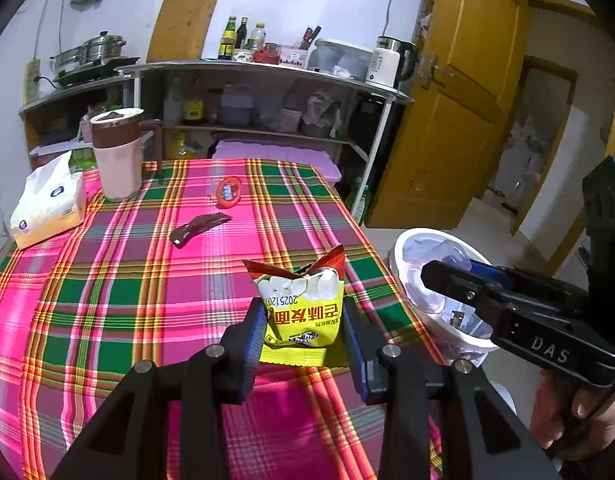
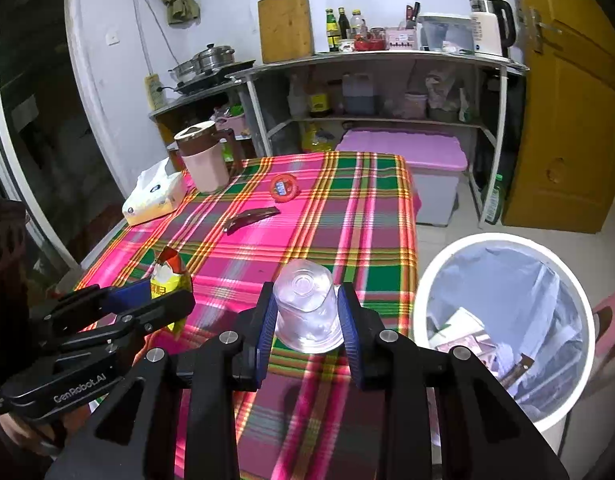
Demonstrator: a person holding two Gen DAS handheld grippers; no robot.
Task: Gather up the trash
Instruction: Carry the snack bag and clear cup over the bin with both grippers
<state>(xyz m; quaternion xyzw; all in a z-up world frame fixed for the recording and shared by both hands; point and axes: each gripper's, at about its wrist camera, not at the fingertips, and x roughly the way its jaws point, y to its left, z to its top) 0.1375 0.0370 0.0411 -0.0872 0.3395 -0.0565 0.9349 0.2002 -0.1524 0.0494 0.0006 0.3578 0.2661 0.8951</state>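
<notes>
My left gripper [image 1: 304, 322] is shut on a yellow snack packet [image 1: 303, 312] with a torn red top, held just above the plaid tablecloth [image 1: 127, 300]. The packet also shows in the right wrist view [image 2: 169, 280]. My right gripper [image 2: 307, 316] is shut on a clear plastic cup [image 2: 305, 306], held upside down over the table's right side. A white trash bin [image 2: 503, 320] with a clear liner and some trash inside stands on the floor to the right of the table; it also shows in the left wrist view [image 1: 435, 292]. A brown wrapper [image 1: 199, 228] and a red round wrapper [image 1: 229, 191] lie further back.
A tissue pack [image 1: 47, 208] and a pink-and-brown jug [image 1: 119, 152] stand at the table's back left. Behind the table are metal shelves [image 1: 267, 92] with bottles and a kettle, a purple-lidded box [image 2: 403, 152] and a yellow door [image 1: 447, 120].
</notes>
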